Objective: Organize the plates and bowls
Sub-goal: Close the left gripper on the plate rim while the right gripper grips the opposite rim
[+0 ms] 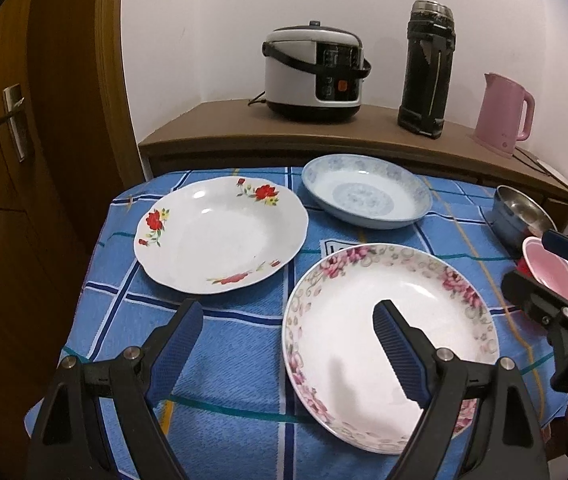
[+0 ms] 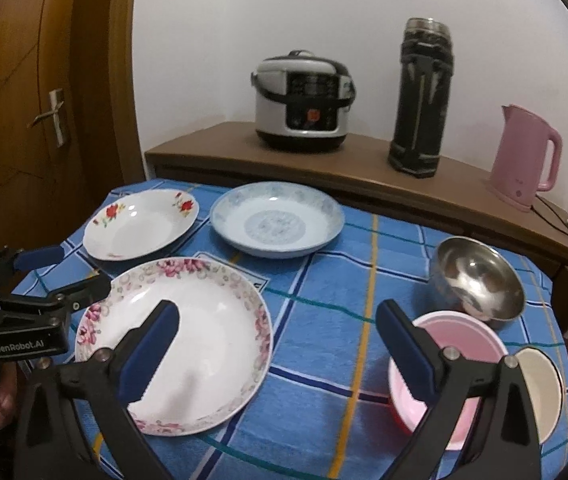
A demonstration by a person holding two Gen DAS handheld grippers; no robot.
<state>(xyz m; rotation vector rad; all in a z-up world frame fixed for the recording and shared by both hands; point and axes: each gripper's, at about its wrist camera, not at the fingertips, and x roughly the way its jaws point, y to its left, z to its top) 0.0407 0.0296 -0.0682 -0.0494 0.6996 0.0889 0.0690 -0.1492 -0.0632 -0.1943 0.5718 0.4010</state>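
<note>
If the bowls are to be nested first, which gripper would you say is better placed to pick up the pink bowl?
Right, probably. The right gripper hangs open with one finger already over the pink bowl; the left gripper is over the pink-flowered plate.

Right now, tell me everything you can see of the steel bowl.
The steel bowl is a small, deep, round bowl of shiny metal, its inside mirroring blurred reflections. It looks empty and stands upright on the blue checked tablecloth near the table's far right corner. The pink bowl sits just in front; whether their rims touch is unclear. Neither hand-held gripper touches it.
</note>
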